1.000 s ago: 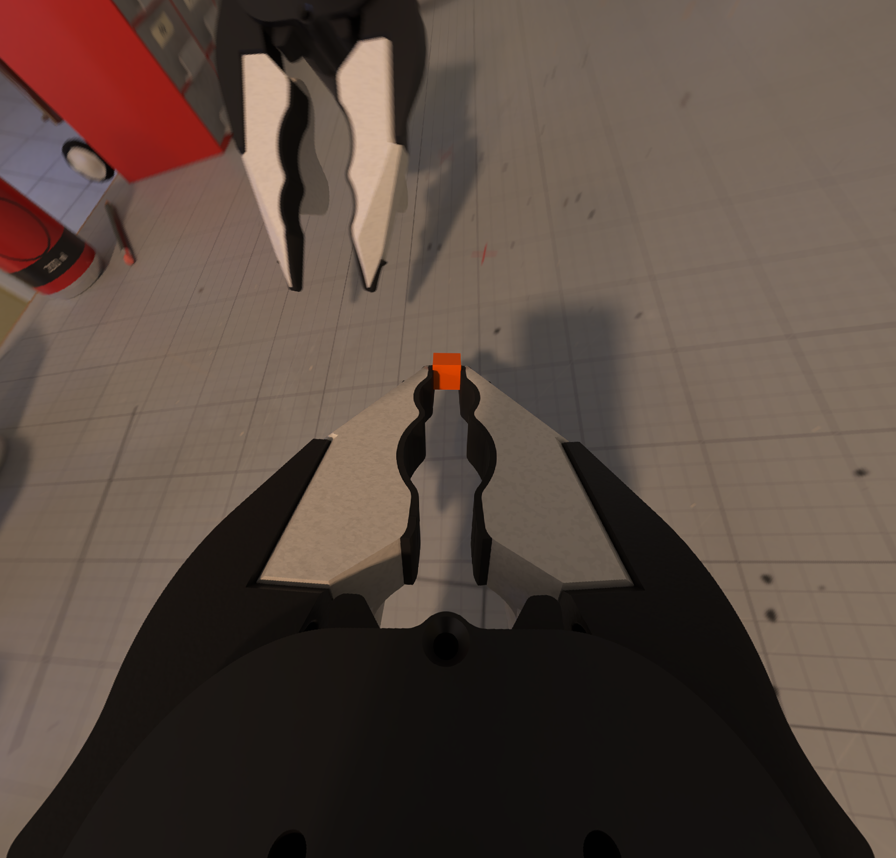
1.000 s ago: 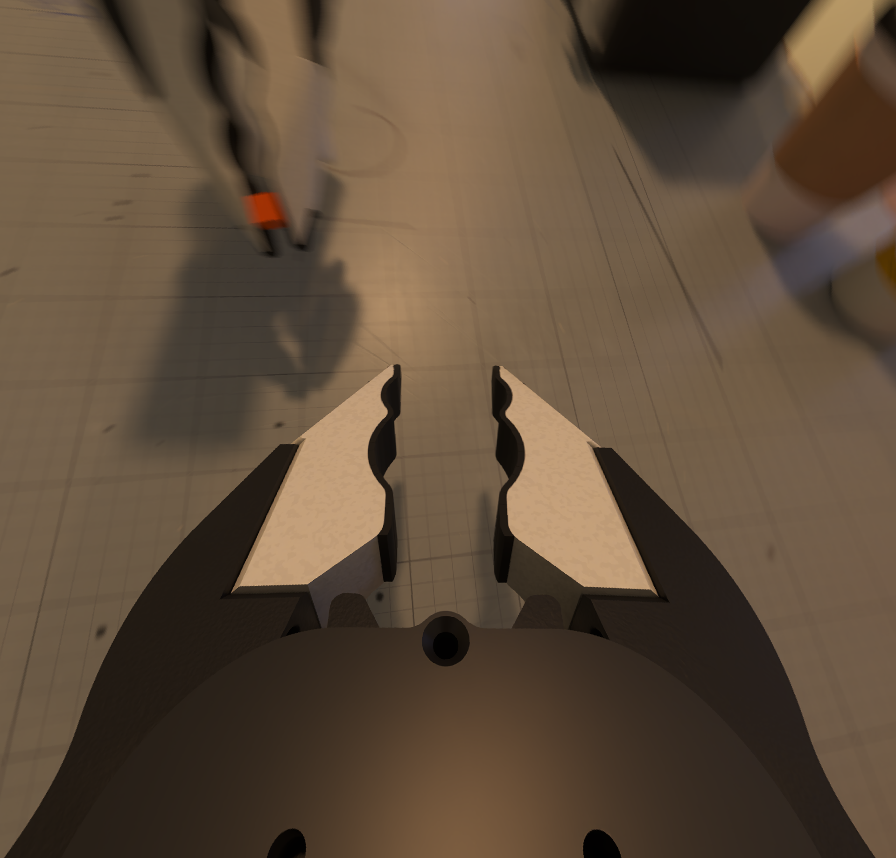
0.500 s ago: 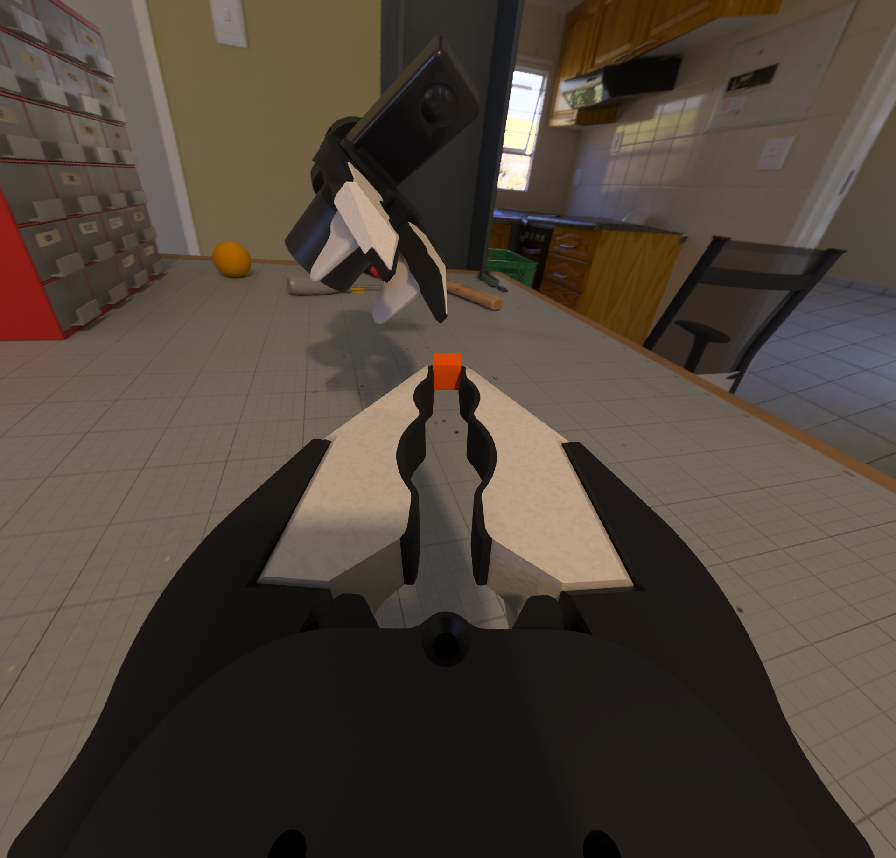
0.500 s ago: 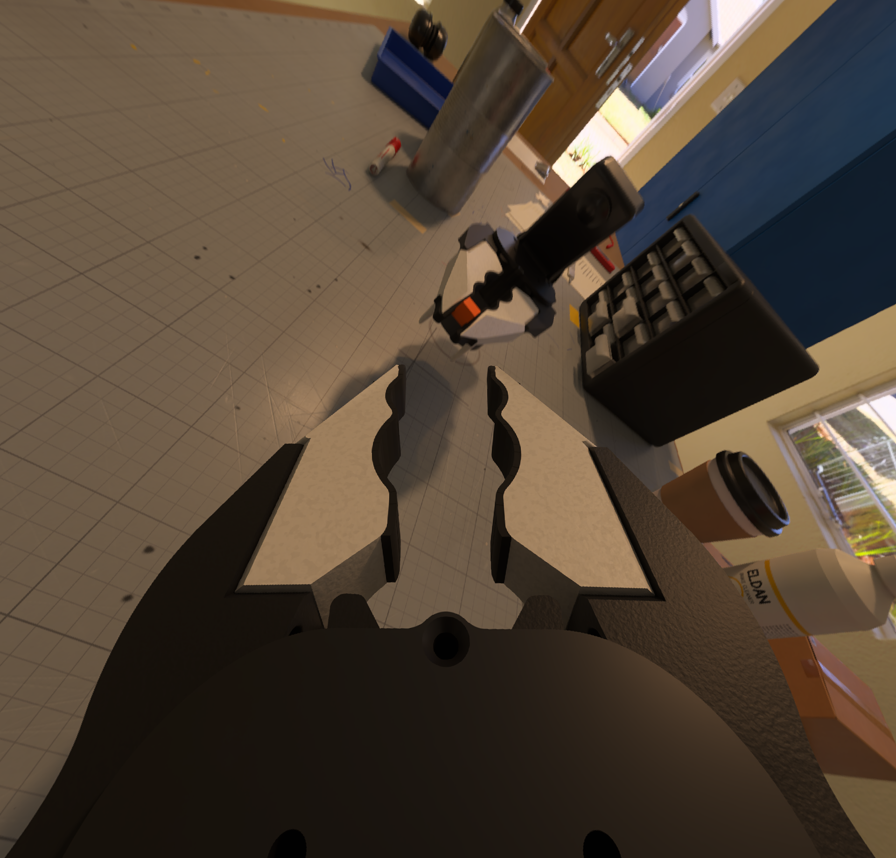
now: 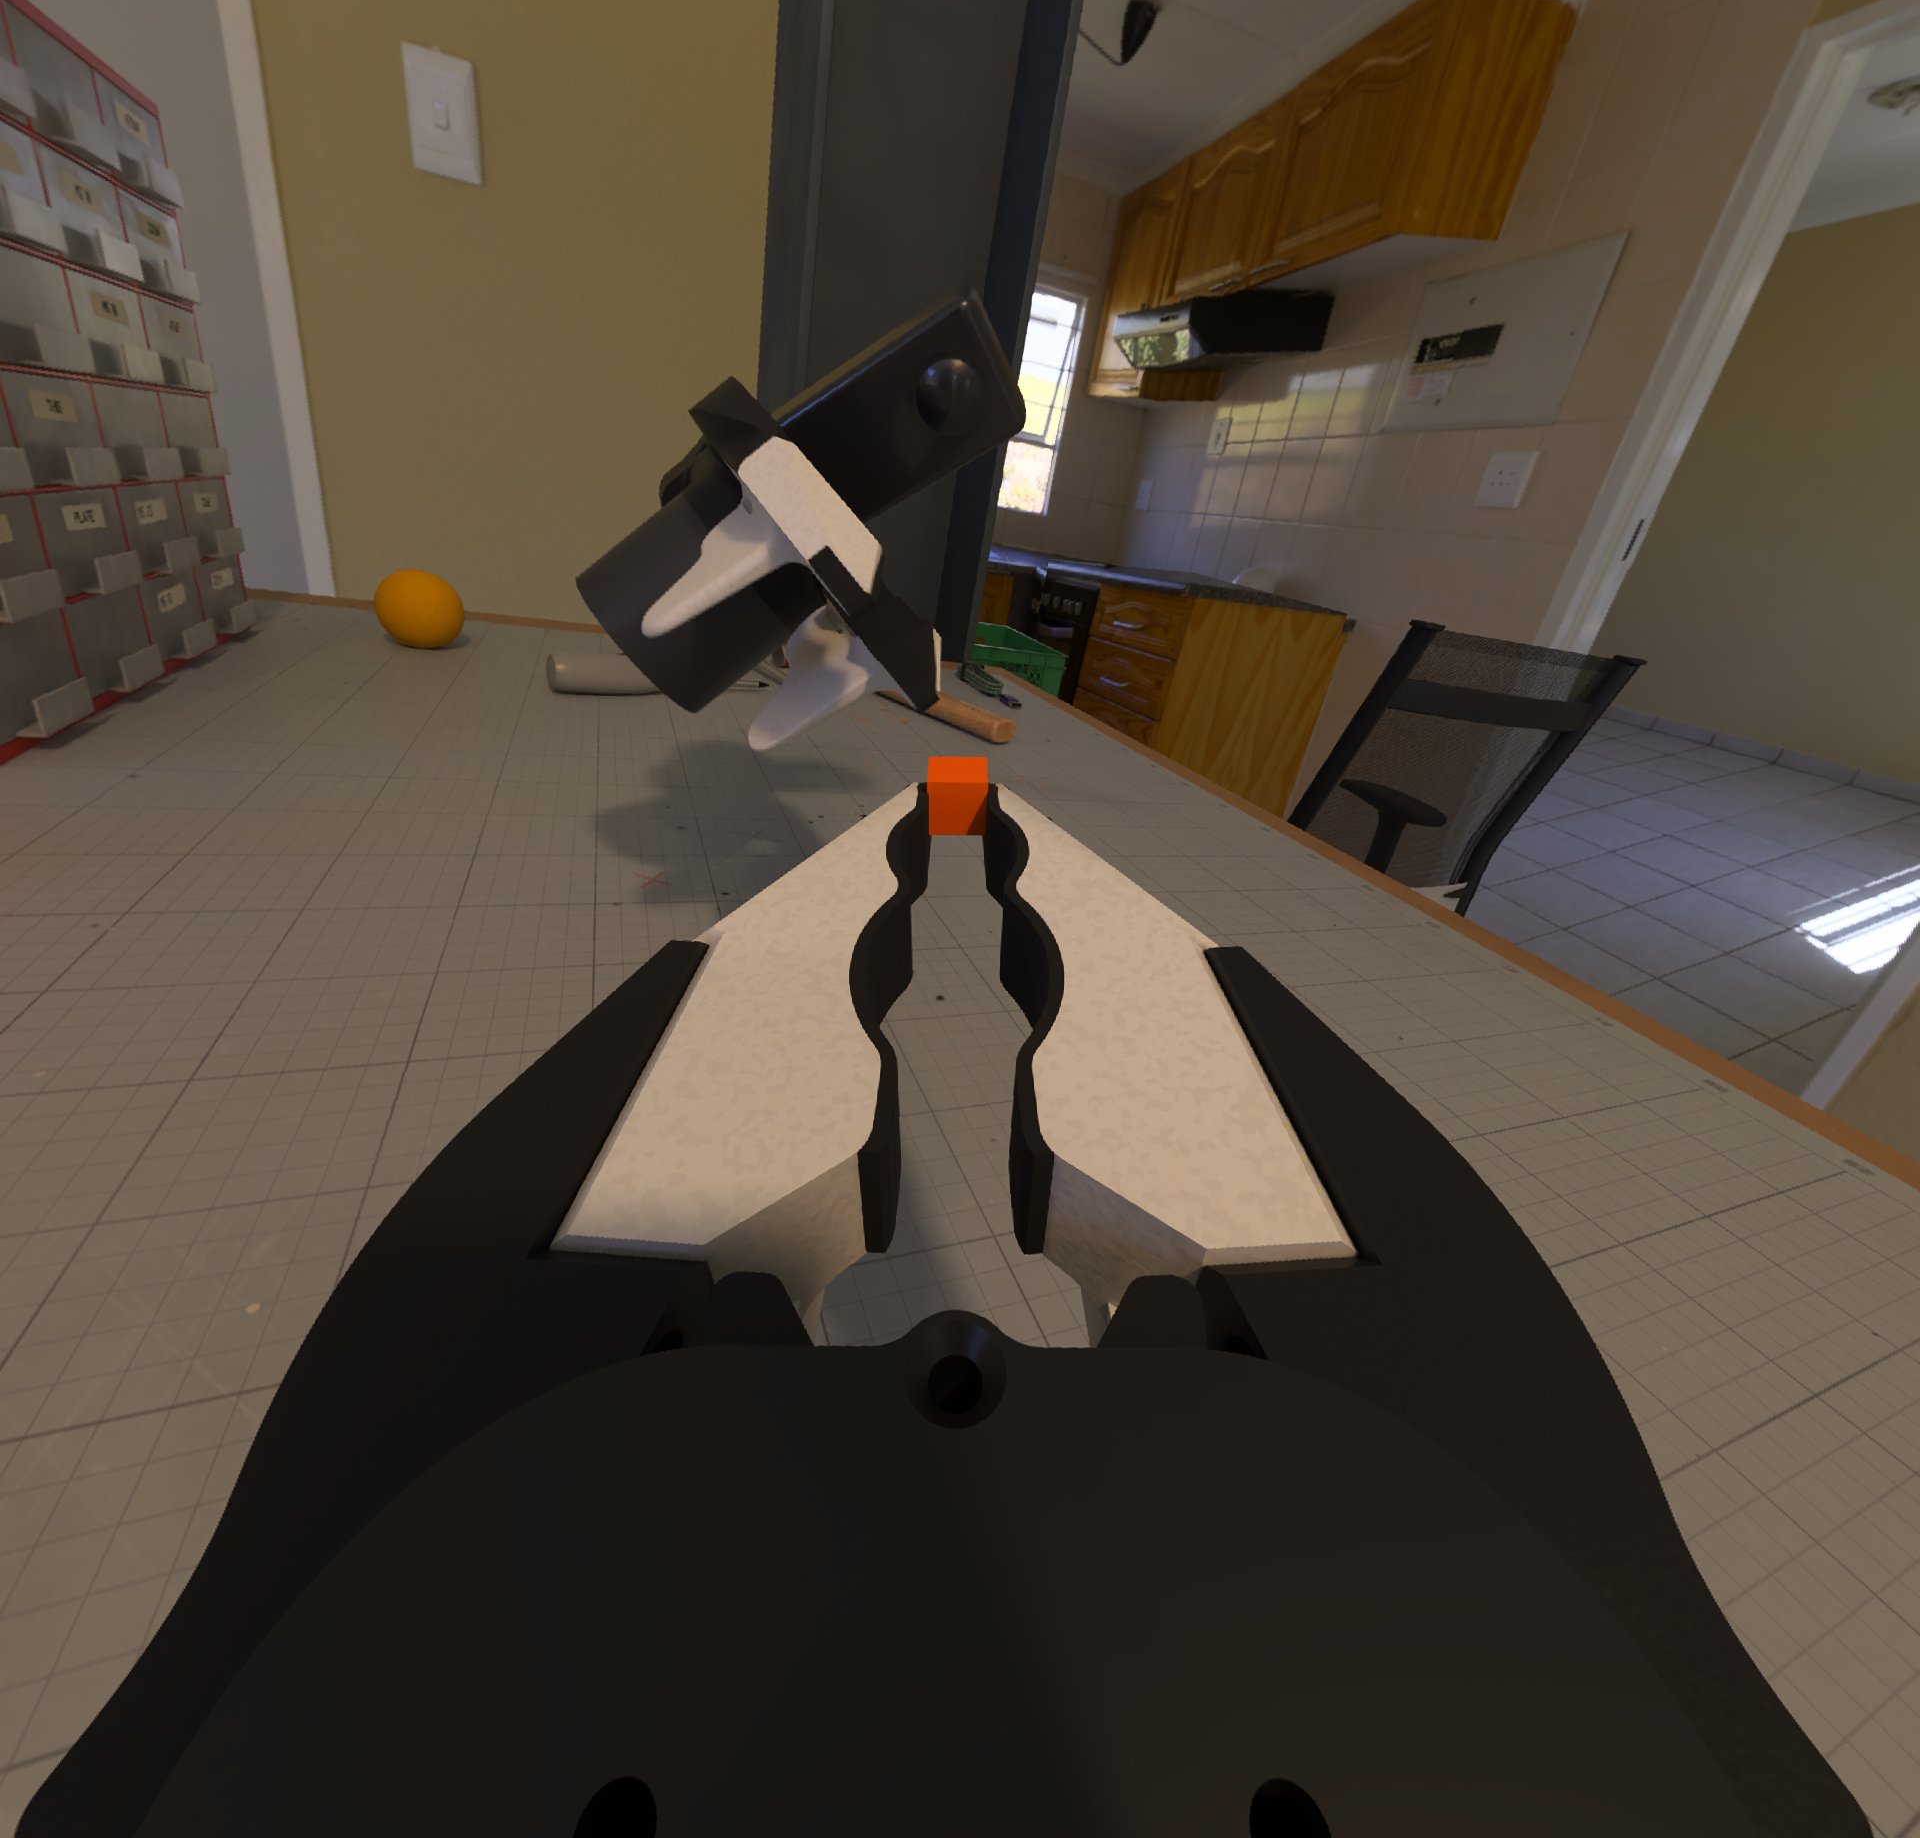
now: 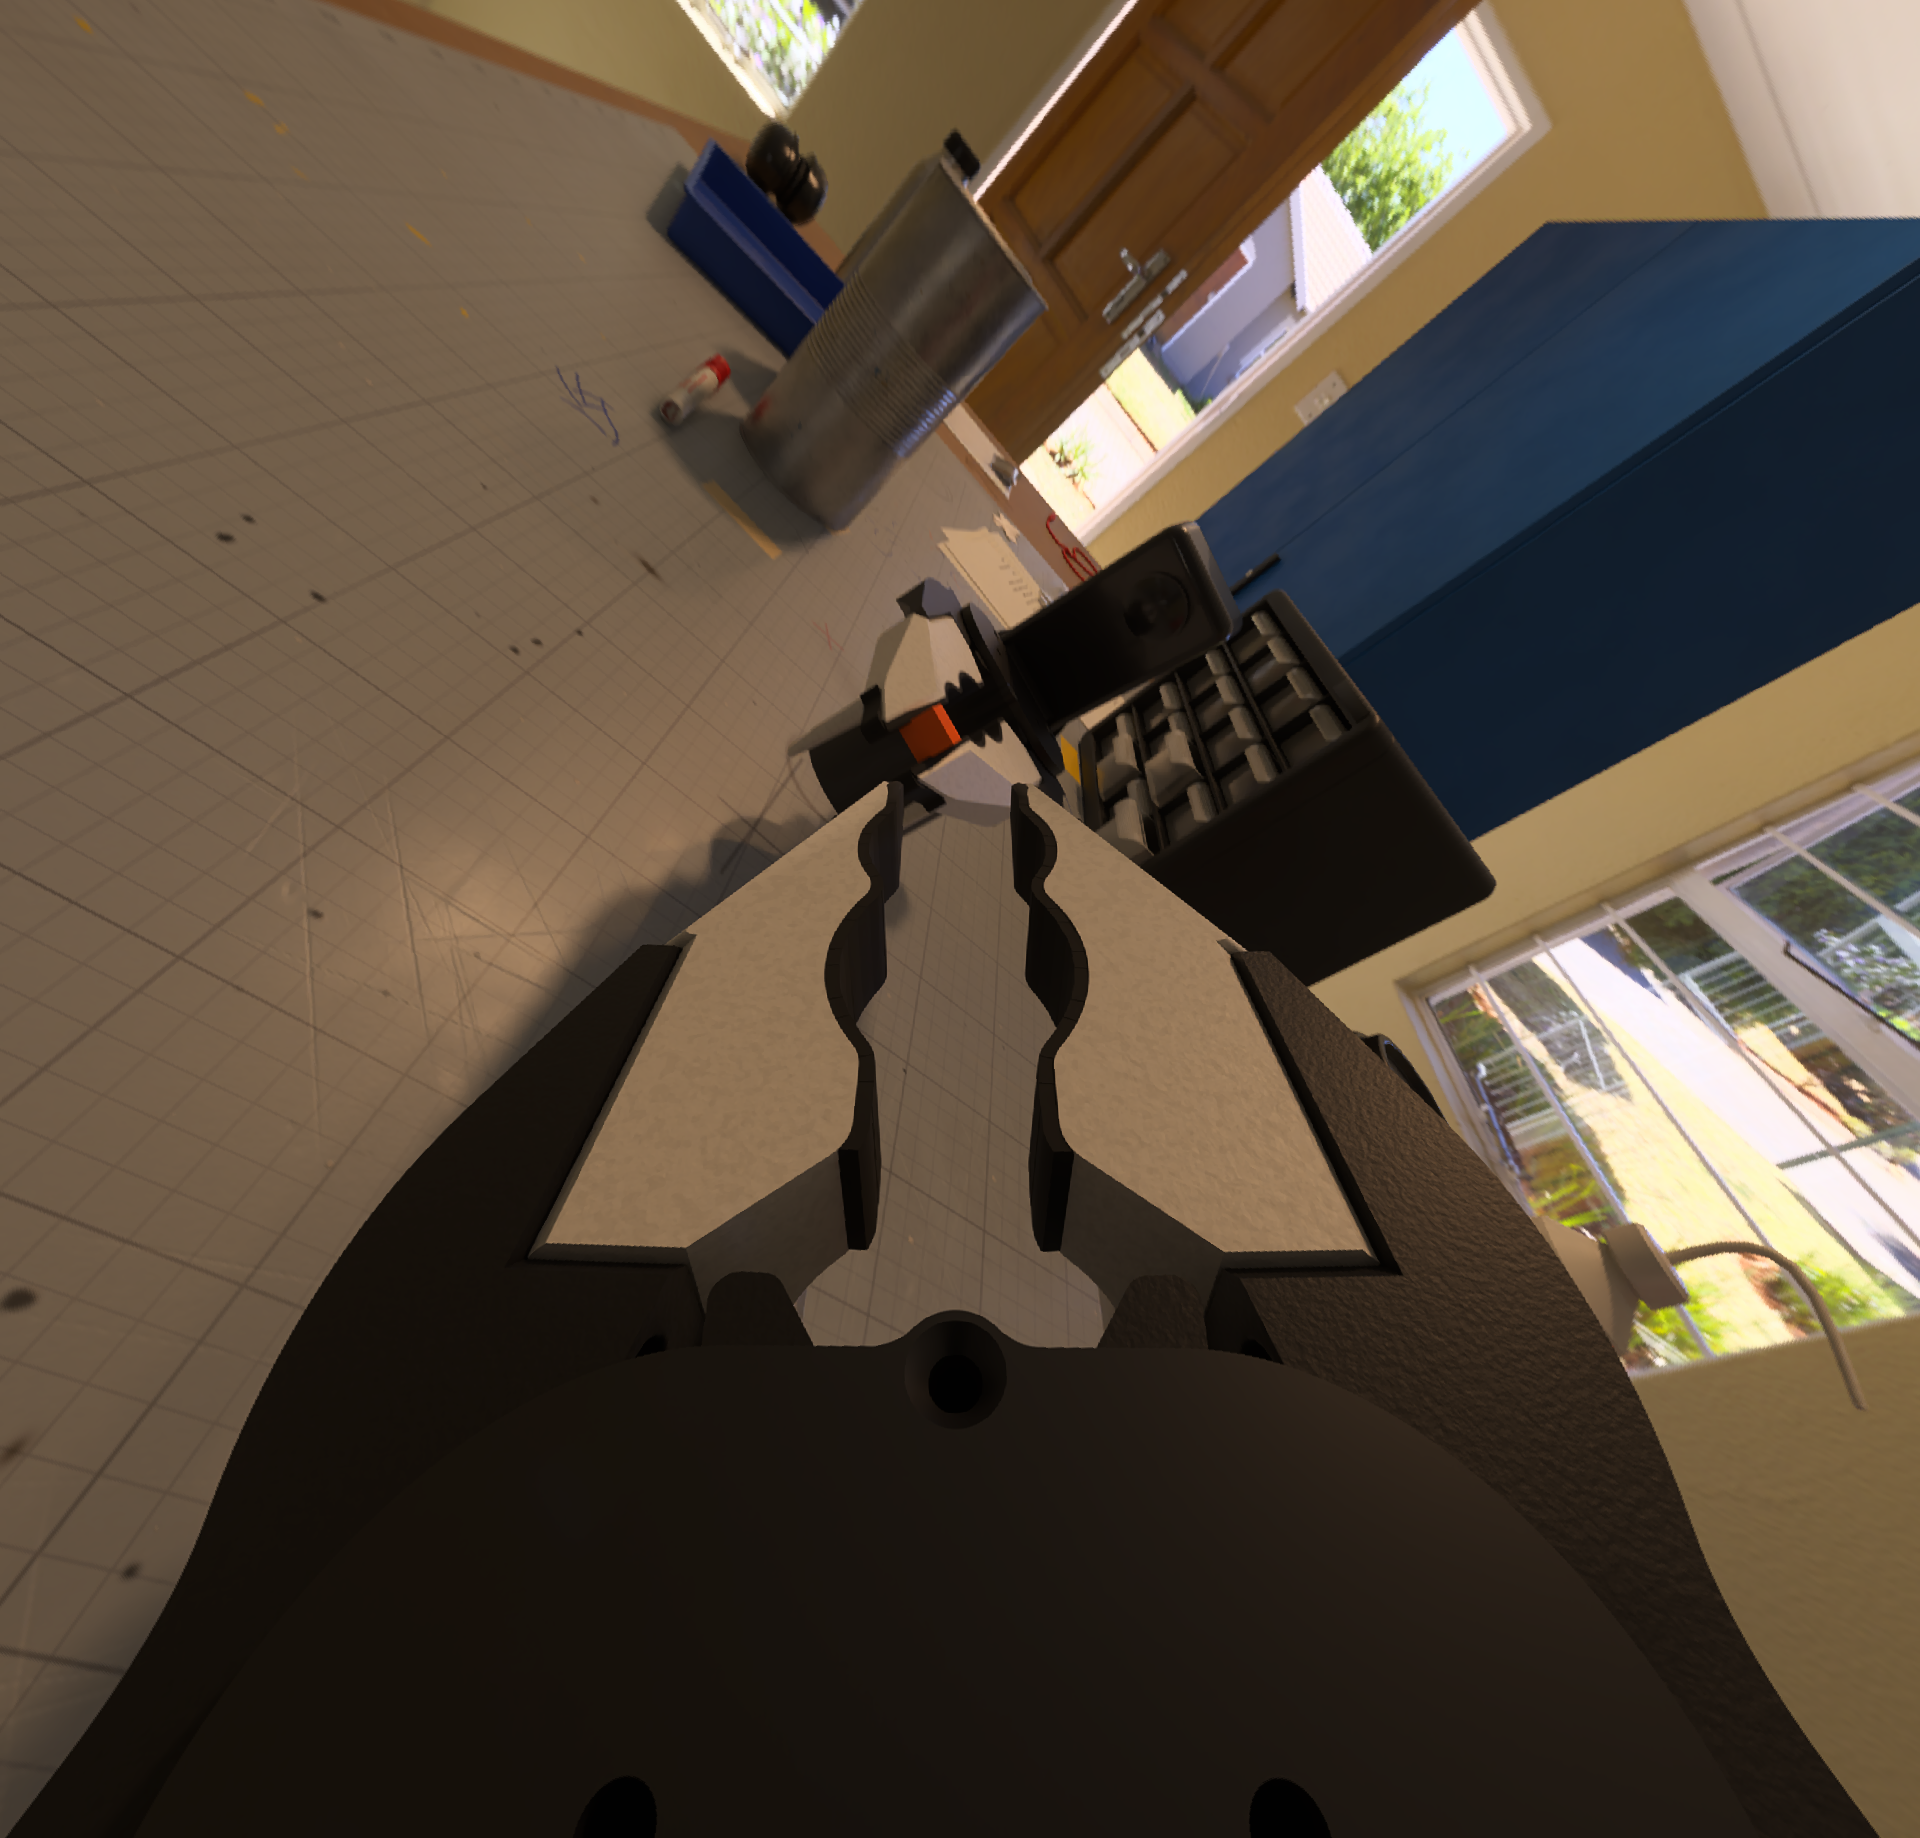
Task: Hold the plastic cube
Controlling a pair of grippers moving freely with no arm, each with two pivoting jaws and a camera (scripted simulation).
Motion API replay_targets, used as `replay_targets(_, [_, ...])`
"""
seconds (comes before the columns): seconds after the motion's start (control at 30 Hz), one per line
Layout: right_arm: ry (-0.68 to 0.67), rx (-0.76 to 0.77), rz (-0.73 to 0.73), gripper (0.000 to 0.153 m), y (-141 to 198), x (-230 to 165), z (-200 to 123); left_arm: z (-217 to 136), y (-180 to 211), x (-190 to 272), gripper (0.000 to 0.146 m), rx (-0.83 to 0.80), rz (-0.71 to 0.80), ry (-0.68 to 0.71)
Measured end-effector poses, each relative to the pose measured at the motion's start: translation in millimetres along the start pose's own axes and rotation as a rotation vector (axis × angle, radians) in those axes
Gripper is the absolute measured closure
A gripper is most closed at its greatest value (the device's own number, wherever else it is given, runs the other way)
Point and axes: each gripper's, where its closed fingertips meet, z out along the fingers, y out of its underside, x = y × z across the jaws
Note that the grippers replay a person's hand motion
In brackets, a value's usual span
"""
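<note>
A small orange plastic cube is pinched between the fingertips of my left gripper, held above the grey grid-marked table. My right gripper hangs tilted in the air just beyond and left of the cube, apart from it. In the right wrist view my right gripper is open with a narrow gap and empty. Its tips point at the cube, which sits just past them in the left gripper.
A red drawer cabinet, an orange fruit, a white tube and a wooden handle lie at the far side. A metal can, blue bin, marker and black drawer organiser stand near the table edge.
Both grippers rose from pointing down at the table to pointing level. The left kept the cube. The right gripper came closer to the cube and its jaws narrowed.
</note>
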Motion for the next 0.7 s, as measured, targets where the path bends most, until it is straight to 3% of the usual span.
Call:
replay_targets(0.17, [0.014, 0.012, 0.005, 0.123, -1, 2, 0, -1, 1, 3, 0.137, 0.001, -0.003, 0.014])
replay_targets(0.7, [0.038, 0.043, -0.033, 0.13, -15, -2, 10, -4, -10, 11, 0.137, 0.07, 0.031, 0.036])
